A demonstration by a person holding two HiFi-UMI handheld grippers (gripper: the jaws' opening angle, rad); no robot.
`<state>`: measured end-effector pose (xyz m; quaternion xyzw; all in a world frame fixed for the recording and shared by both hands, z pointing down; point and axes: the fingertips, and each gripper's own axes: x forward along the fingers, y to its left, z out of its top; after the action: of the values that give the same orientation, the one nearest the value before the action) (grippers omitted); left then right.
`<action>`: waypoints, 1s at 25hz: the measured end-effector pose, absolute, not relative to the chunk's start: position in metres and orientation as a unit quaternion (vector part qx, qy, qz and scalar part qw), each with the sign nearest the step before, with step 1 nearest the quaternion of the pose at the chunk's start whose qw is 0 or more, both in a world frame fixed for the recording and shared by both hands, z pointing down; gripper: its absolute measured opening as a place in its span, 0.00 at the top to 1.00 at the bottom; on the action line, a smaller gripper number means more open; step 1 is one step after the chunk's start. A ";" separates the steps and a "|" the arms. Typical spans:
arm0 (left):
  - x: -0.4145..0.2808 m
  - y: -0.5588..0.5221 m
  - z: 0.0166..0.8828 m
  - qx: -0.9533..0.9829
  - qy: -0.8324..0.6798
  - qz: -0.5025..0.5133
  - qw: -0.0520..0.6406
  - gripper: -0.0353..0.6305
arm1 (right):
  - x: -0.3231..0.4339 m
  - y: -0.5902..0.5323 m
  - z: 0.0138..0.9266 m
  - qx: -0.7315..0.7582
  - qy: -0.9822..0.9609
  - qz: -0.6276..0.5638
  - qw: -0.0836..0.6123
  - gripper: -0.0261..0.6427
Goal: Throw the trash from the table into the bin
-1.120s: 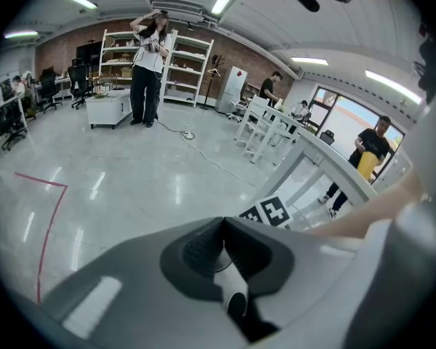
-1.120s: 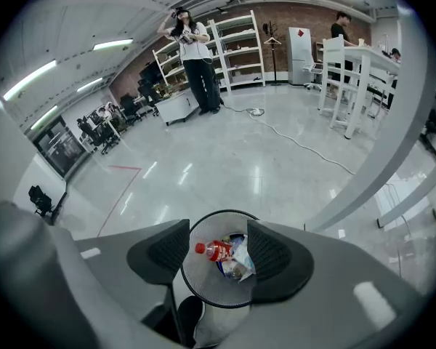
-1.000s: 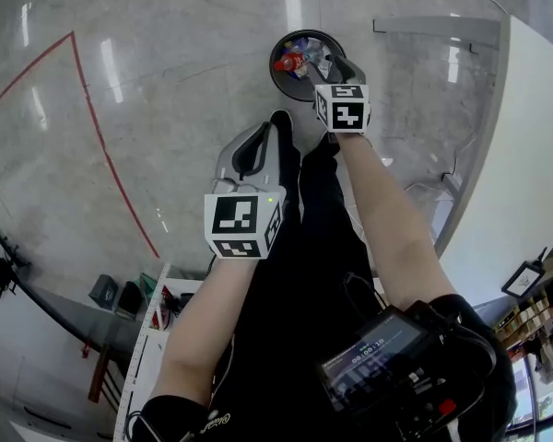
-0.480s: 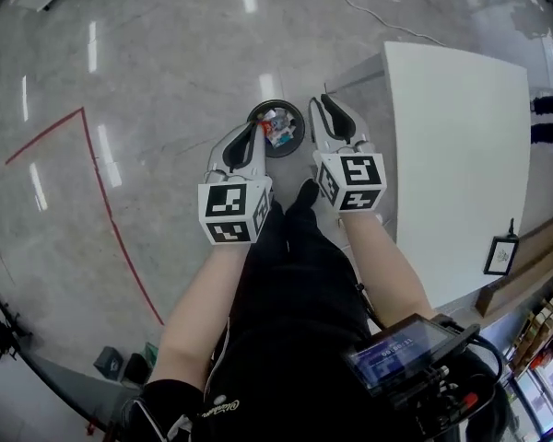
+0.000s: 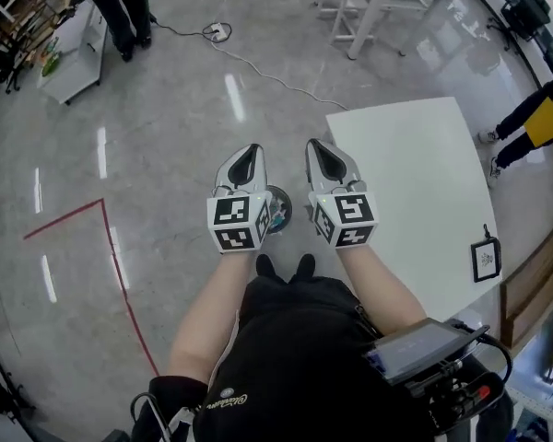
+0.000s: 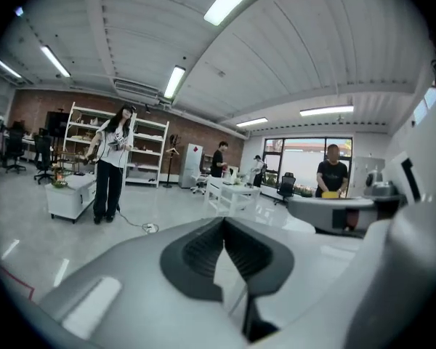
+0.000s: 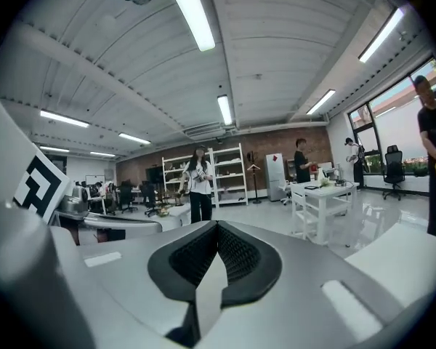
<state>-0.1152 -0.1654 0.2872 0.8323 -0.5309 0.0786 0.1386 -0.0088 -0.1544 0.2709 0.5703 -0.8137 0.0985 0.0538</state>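
Both grippers are held up side by side in front of me, pointing nearly level across the room. My left gripper (image 5: pixel 250 148) (image 6: pixel 223 222) is shut with its tips touching and nothing between them. The right gripper (image 5: pixel 321 144) (image 7: pixel 217 225) is shut too and holds nothing. Far below on the floor stands the round black bin (image 5: pixel 282 212), partly hidden behind the left gripper, with colourful trash showing inside. The white table (image 5: pixel 415 182) lies to the right of the right gripper; I see no trash on its top.
A small black-framed card (image 5: pixel 486 260) lies near the table's right edge. A red line (image 5: pixel 111 247) runs across the glossy floor at left, and a cable (image 5: pixel 258 67) trails further off. A person (image 5: pixel 120 3) stands by a white cart, another person (image 5: pixel 535 122) at right. My feet (image 5: pixel 284 267) are beside the bin.
Both grippers rose from over the bin to about level, side by side. The right gripper's jaws closed. The bin now looks small and far below, and the table has come into view.
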 end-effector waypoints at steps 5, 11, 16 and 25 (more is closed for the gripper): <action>-0.099 -0.159 0.237 0.843 -0.528 0.057 0.088 0.94 | 0.001 -0.142 0.225 0.572 -0.817 0.064 0.029 0.96; -0.092 -0.163 0.223 0.845 -0.529 0.044 0.063 0.94 | 0.009 -0.146 0.220 0.566 -0.821 0.066 0.016 0.96; -0.089 -0.158 0.226 0.846 -0.527 0.043 0.065 0.94 | 0.009 -0.146 0.223 0.562 -0.824 0.071 0.013 0.96; -0.085 -0.156 0.224 0.850 -0.521 0.043 0.064 0.94 | 0.002 -0.150 0.223 0.555 -0.828 0.070 0.022 0.96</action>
<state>-0.0847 -0.1560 0.2245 0.8503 -0.5206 0.0434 0.0642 0.0024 -0.1504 0.2234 0.5553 -0.8284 0.0697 0.0222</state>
